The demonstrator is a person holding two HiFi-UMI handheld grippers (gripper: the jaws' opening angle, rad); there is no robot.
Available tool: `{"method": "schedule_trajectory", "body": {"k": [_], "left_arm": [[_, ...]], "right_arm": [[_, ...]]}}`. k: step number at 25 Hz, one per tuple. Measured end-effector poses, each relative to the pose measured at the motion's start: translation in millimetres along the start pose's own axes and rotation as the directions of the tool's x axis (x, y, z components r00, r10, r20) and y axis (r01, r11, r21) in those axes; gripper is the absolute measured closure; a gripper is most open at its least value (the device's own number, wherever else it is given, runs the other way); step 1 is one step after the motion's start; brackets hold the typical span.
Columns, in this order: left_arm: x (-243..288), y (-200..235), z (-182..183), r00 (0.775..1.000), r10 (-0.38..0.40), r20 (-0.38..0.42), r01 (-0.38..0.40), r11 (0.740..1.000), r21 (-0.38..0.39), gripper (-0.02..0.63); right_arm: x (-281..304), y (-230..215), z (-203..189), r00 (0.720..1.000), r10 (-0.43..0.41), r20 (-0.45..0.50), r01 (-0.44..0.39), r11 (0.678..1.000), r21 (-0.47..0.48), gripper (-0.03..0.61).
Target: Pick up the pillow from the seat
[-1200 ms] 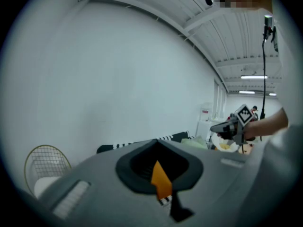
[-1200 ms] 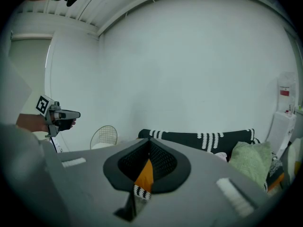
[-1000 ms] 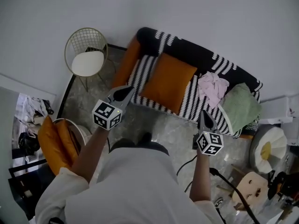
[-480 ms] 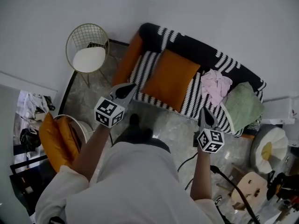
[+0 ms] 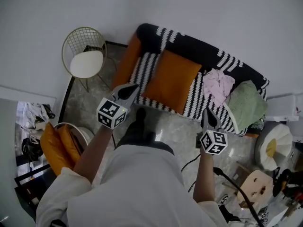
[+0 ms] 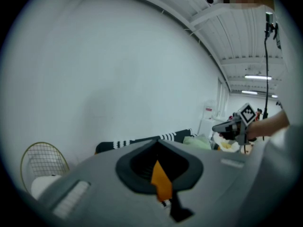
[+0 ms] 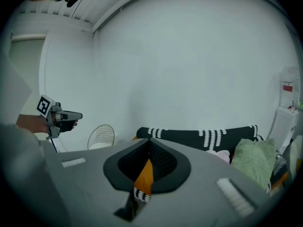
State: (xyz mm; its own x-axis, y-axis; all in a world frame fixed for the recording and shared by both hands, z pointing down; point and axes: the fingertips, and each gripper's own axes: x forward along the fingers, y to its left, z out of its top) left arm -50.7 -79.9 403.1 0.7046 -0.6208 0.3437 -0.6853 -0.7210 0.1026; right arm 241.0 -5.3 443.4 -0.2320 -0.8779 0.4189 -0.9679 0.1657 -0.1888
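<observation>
Landmark: the sofa [image 5: 203, 51], black-and-white stripes, back against the wall. The pillow [image 5: 171, 79], orange, lies flat on the sofa's seat, left of middle, with its far edge up against the backrest. Nothing rests on it. An orange cushion [image 5: 128, 63] stands at the sofa's left arm. I take the flat one for the target, since it sits on the seat proper; that is my judgement.

On the sofa's right half, a pink cloth [image 5: 217, 86] is bunched on the seat and a green cushion [image 5: 246, 107] fills the right end. The cloth lies just beside the pillow's right edge; I cannot tell whether they touch.

The left gripper [image 5: 132, 89] is in front of the sofa's left front corner, off the seat, nose aimed at it. Its jaws are pressed together with nothing held; its own view shows only a sliver of orange in the notch behind the tips. The right gripper [image 5: 208, 116] is in front of the sofa's right half, short of the seat edge, jaws likewise together and empty.

Why so: I read this as the approach. Both tools point at the sofa, one either side of the pillow's line, which suits a two-sided take on a wide, soft thing. Closed jaws are fine for travel but must part before any pinch. The pick-up is not yet begun.

Risk, as I judge it: a shallow pinch may slip off the soft cover, so a corner looks the better bite.

The wire chair [image 5: 86, 56], left of the sofa, is out of the way.
</observation>
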Motion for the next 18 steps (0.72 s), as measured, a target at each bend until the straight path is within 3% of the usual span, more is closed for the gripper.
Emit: {"method": "schedule_trajectory", "body": {"k": [18], "left_arm": [[88.0, 90.7, 1.8, 0.993, -0.099, -0.069, 0.098, 0.995, -0.023, 0.615]], "right_arm": [[108.8, -7.9, 18.6, 0.997, -0.055, -0.055, 0.057, 0.998, 0.037, 0.575]]}}
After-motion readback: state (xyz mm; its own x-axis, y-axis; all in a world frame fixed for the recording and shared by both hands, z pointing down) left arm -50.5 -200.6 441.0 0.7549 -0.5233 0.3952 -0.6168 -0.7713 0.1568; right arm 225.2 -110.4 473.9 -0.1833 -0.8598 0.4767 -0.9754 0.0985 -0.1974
